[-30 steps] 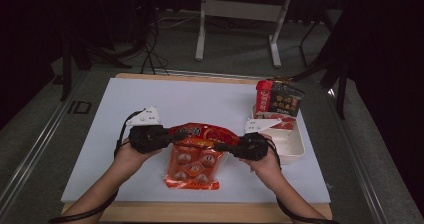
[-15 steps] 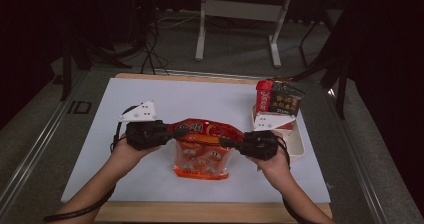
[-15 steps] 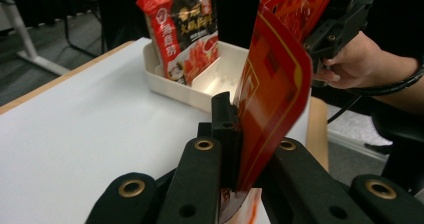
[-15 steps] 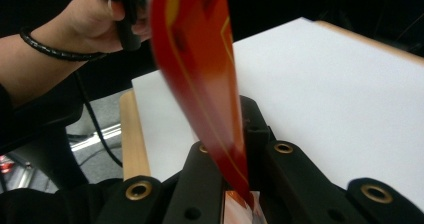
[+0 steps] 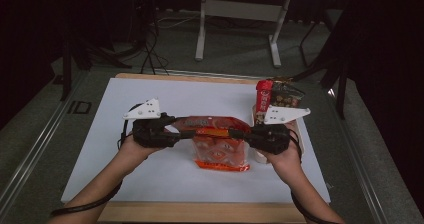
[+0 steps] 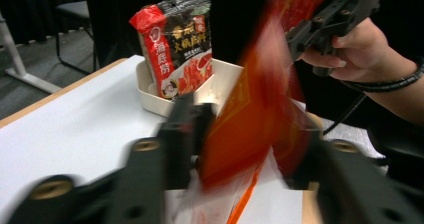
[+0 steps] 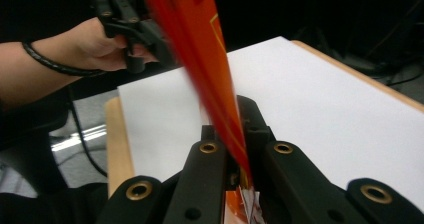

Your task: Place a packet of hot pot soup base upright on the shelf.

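Your right gripper (image 5: 239, 133) is pinching the top right corner of the red snack bag (image 5: 218, 143) between closed jaws, holding it hanging above the white worktop (image 5: 100, 149). Your left gripper (image 5: 186, 132) is at the bag's top left corner; its jaws have just been opening and are standing apart with the bag between them.
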### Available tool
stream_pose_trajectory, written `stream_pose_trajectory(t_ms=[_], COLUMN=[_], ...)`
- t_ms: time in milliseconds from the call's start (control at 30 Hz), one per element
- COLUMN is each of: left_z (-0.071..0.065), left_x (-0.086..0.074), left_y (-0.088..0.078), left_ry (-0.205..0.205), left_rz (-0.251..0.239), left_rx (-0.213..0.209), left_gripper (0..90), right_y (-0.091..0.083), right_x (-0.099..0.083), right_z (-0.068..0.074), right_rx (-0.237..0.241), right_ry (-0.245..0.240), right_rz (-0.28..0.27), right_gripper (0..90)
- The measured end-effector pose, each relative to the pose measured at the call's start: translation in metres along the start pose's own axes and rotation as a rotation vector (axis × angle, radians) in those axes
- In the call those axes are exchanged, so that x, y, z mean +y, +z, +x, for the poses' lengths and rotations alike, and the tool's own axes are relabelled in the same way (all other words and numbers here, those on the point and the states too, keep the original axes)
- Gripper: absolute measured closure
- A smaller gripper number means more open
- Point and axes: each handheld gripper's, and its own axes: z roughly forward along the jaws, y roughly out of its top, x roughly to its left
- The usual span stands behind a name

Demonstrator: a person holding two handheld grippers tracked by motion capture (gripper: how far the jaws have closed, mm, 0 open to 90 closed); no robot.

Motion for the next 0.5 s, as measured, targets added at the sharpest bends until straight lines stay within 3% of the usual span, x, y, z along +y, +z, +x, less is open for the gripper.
stream_pose_trajectory(t_ms=[67, 100, 133, 200, 267, 367, 500], left_z=[0.002, 0.004, 0.005, 0.006, 0.007, 0.006, 0.006], left_x=[-0.001, -0.002, -0.002, -0.005, -0.009, -0.017, -0.026], left_y=[-0.001, -0.001, -0.001, -0.001, -0.001, 0.001, 0.003], left_ry=[-0.025, -0.043, -0.061, -0.088, -0.091, -0.057, -0.069], left_rz=[-0.015, -0.022, -0.026, -0.031, -0.028, -0.032, -0.031], left_rx=[0.001, 0.005, 0.007, 0.013, 0.018, 0.04, 0.064], left_gripper=[37.6, 37.6, 27.0, 16.3, 13.6, 3.2, 2.5], right_y=[-0.006, -0.006, -0.01, -0.016, -0.021, -0.03, -0.041], right_x=[0.001, 0.001, 0.003, 0.006, 0.009, 0.016, 0.026], right_z=[-0.003, -0.003, -0.005, -0.007, -0.008, -0.011, -0.015], right_rx=[-0.007, -0.007, -0.005, -0.012, -0.023, -0.036, -0.063], right_ry=[0.014, 0.014, 0.025, 0.026, 0.026, 0.029, 0.025], right_rz=[-0.012, -0.012, -0.027, -0.039, -0.051, -0.079, -0.102], right_gripper=[90.0, 90.0, 90.0, 90.0, 90.0, 90.0, 90.0])
